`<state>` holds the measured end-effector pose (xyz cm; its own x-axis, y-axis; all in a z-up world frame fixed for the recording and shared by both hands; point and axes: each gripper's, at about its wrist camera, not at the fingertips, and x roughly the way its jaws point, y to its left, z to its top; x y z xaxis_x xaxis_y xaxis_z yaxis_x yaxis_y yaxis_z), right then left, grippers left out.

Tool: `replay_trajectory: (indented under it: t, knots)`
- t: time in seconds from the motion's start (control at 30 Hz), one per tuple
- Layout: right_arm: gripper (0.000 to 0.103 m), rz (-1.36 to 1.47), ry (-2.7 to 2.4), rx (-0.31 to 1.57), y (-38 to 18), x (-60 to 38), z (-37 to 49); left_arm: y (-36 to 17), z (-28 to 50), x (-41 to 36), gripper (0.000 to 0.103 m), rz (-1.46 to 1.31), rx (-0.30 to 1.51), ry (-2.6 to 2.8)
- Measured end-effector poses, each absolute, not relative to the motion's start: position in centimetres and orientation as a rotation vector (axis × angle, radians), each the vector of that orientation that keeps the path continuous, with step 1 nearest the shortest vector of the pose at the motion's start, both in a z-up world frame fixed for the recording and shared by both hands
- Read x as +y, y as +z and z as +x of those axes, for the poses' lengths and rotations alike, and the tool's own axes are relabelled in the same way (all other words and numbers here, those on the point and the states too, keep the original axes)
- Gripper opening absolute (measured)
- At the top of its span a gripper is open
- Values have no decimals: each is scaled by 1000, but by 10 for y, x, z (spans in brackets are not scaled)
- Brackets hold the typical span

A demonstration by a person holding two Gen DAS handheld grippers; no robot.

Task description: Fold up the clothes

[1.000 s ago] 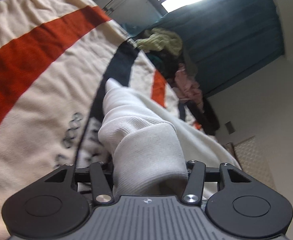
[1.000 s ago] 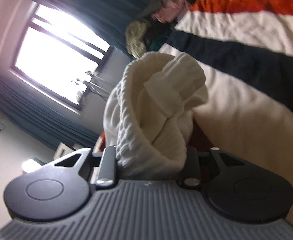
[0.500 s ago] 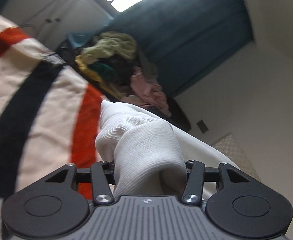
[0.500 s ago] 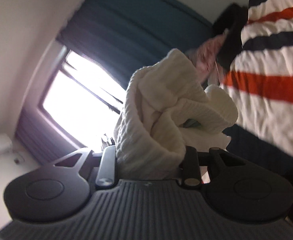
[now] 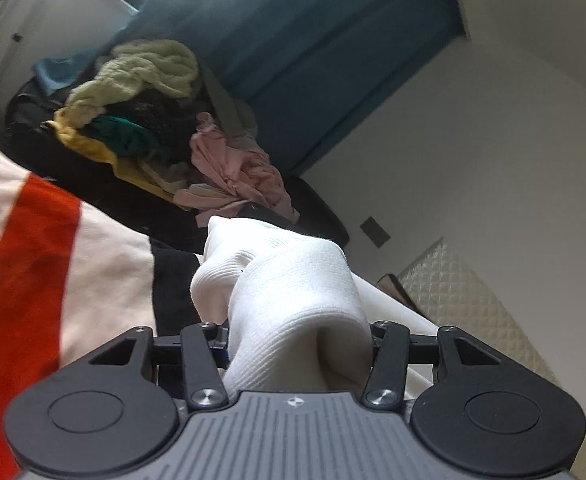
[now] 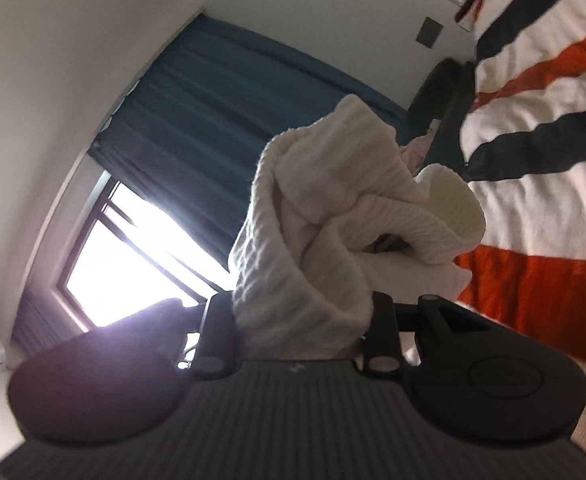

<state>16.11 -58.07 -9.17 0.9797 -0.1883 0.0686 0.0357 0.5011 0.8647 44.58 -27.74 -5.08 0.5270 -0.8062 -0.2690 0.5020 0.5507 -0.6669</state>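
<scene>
A white ribbed knit garment [image 5: 289, 292] bulges out of my left gripper [image 5: 295, 344], which is shut on it; the cloth hides the fingertips. In the right wrist view the same cream knit garment [image 6: 313, 216] is bunched in folds, one cuff [image 6: 449, 220] hanging to the right, and my right gripper [image 6: 305, 332] is shut on it. Both views are tilted, with the garment lifted above the striped bedspread [image 5: 45, 264] [image 6: 541, 184].
A heap of loose clothes [image 5: 161, 128], yellow-green, pink and dark, lies at the far edge of the bed. Teal curtains [image 5: 305, 48] [image 6: 221, 120] hang beside a bright window [image 6: 133, 252]. A quilted white headboard [image 5: 461, 292] stands at the right.
Both grippers have risen and tilted, carrying the white garment with them. The bedspread fills less of each view; curtain, wall and clothes heap fill more.
</scene>
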Motion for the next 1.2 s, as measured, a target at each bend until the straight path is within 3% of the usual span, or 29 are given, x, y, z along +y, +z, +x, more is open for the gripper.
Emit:
replay_trajectory:
  t: [0.2, 0.27, 0.4, 0.53, 0.63, 0.8, 1.2]
  knots:
    - [32, 1110, -239, -31, -125, -579, 161, -119, 471, -292, 52, -500, 764, -805]
    - [32, 1133, -274, 13, -136, -578, 161, -137, 472, -286, 55, -478, 796, -800]
    - [35, 1177, -343, 101, -158, -577, 162, -158, 466, -274, 69, -424, 858, -773]
    - [40, 1260, -418, 218, -175, -573, 154, -159, 448, -267, 71, -281, 895, -772]
    - [43, 1300, -469, 334, -170, -563, 138, -146, 427, -260, 71, -184, 899, -741]
    - [43, 1115, -558, 482, -118, -526, 109, -93, 373, -242, 76, -74, 800, -722]
    - [43, 840, -453, 369, 19, -457, 15, 50, 204, -188, 83, 18, 542, -774]
